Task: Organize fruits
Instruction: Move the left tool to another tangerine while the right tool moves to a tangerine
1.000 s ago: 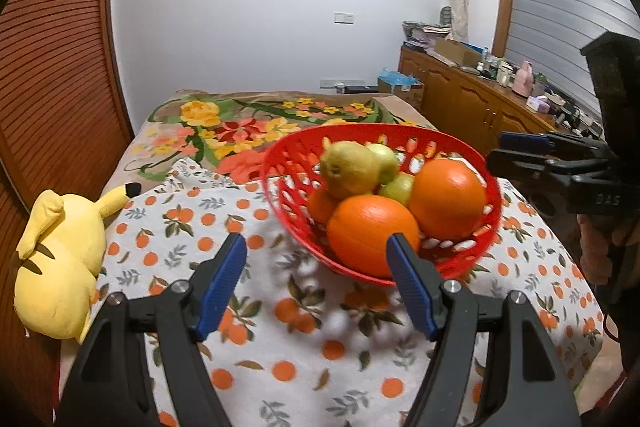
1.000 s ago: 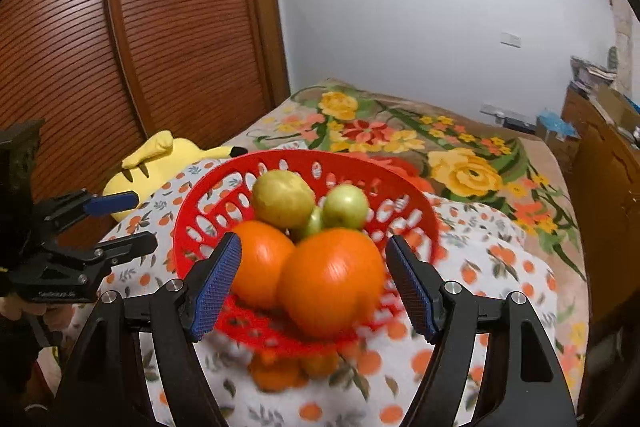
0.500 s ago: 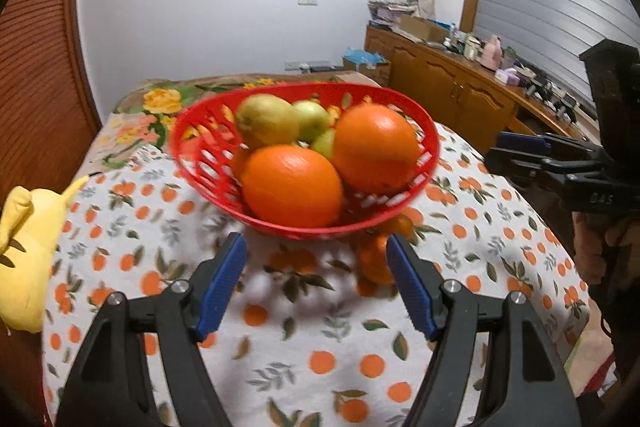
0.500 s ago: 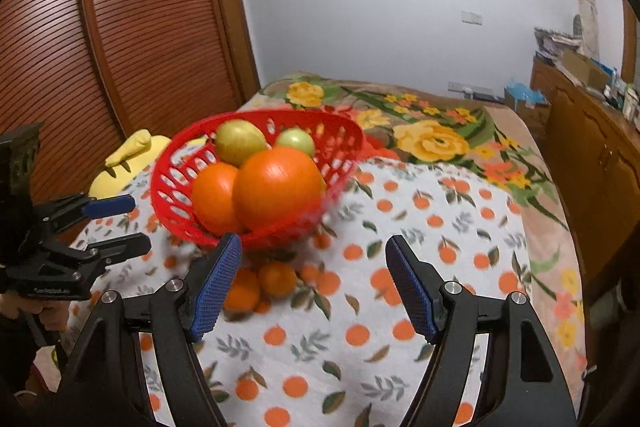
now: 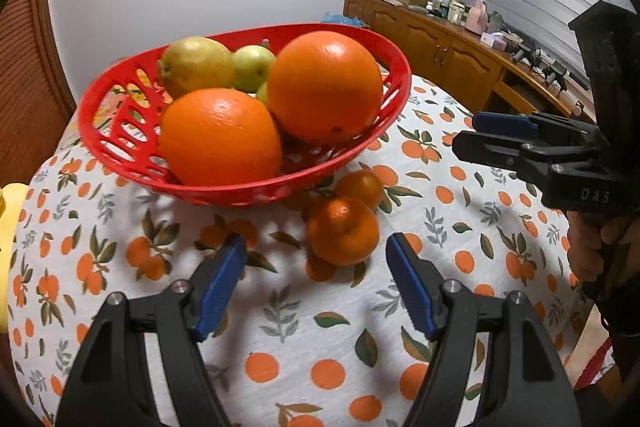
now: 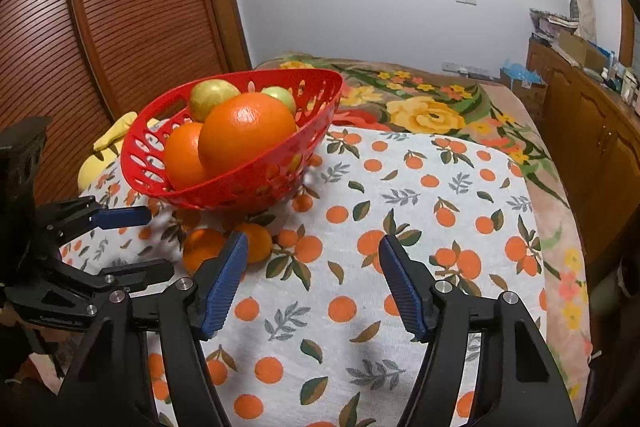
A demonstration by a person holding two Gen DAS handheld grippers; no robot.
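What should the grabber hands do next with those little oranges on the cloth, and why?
Probably ease the left gripper forward and down around the nearer small orange. Its jaws are open and empty, and that orange lies right ahead of them on the tablecloth, outside the red basket. The right gripper is open too, but aimed more at bare cloth.

Two mandarins (image 5: 344, 229) lie on the tablecloth (image 5: 304, 327) just before the fruit-filled basket (image 5: 120, 131).
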